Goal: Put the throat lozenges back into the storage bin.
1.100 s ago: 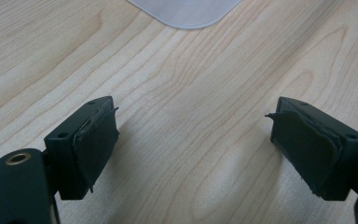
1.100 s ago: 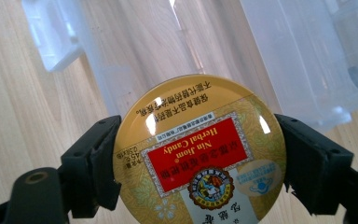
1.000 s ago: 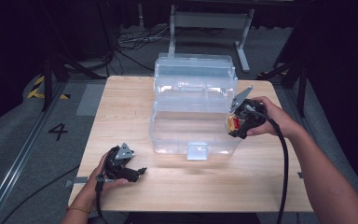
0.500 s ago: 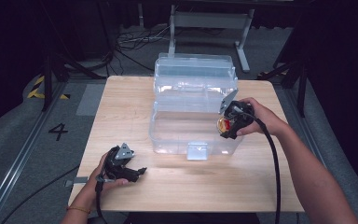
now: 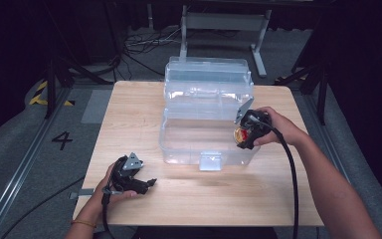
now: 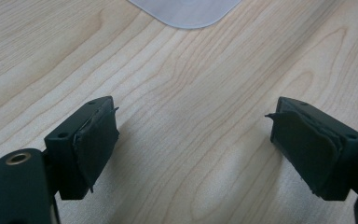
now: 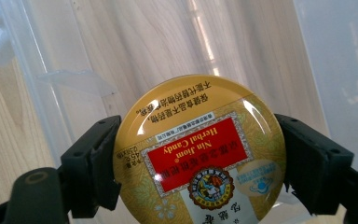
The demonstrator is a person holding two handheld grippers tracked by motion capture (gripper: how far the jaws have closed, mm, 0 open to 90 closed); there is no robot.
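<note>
Clear bin [image 5: 206, 119] blocks mid-table; front tabletop [image 5: 219, 199] free

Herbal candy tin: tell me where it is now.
The herbal candy tin sits clamped in the right tool, at the right front corner of the clear plastic bin.

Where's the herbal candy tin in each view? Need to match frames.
High view: herbal candy tin right of centre, in the right gripper, over the clear storage box's right edge.
Left gripper view: wooden table, open jaws.
Right gripper view: tin centre, clamped between both jaws.
Shared landmark: the clear box.
</note>
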